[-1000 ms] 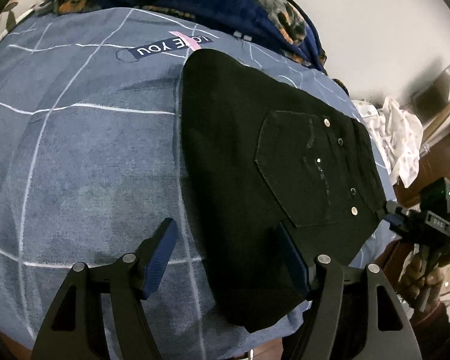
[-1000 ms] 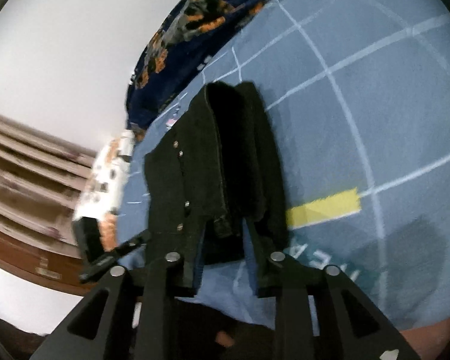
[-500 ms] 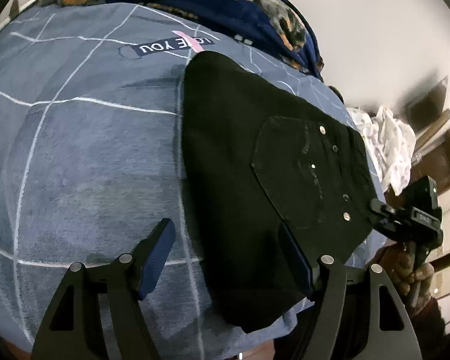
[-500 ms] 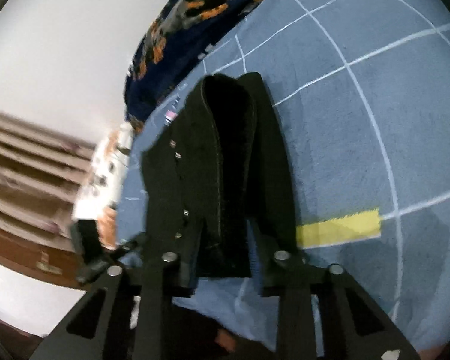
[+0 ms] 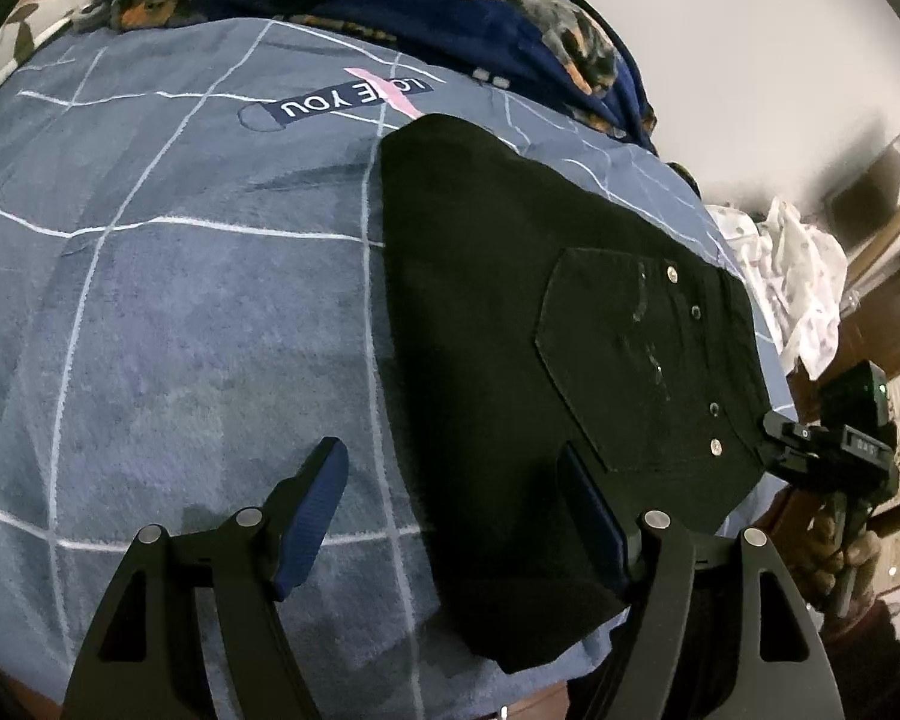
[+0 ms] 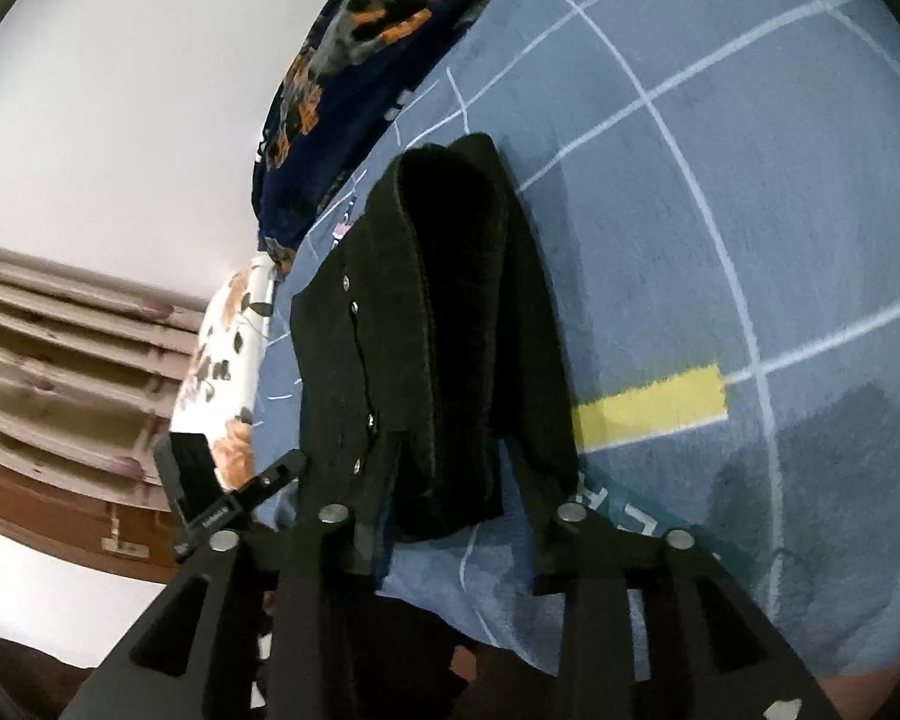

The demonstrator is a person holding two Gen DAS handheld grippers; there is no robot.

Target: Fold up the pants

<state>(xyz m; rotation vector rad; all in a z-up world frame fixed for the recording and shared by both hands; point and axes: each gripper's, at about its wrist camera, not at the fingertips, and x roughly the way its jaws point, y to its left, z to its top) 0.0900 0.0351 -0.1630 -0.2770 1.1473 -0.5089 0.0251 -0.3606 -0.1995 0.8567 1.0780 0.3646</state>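
On the blue grid-lined bedspread (image 5: 180, 312), the black pants (image 5: 510, 360) lie folded into a thick stack, rear pocket (image 5: 624, 360) up, with their near edge reaching the bed's front edge. The left tool (image 5: 453, 516) hovers spread over the pants' near left edge, one blue pad above bare bedspread, the other above black cloth; it grips nothing. The right tool (image 6: 450, 516) sits at the pants' waist end, jaws spread apart with layered cloth between and under them; whether any layer is actually caught I cannot tell from either view.

The folded layers, seen from the right wrist, stand loose and rounded, not pressed flat. The likely trouble is a partial pinch: if either tool closes on only the top layer, a lift would peel the stack open and undo the fold. The near corner of the pants overhangs the bedspread's edge, so a pull toward the person could drag the bundle off the bed. Dark cloth hides the seams, which makes picking the right layer harder.
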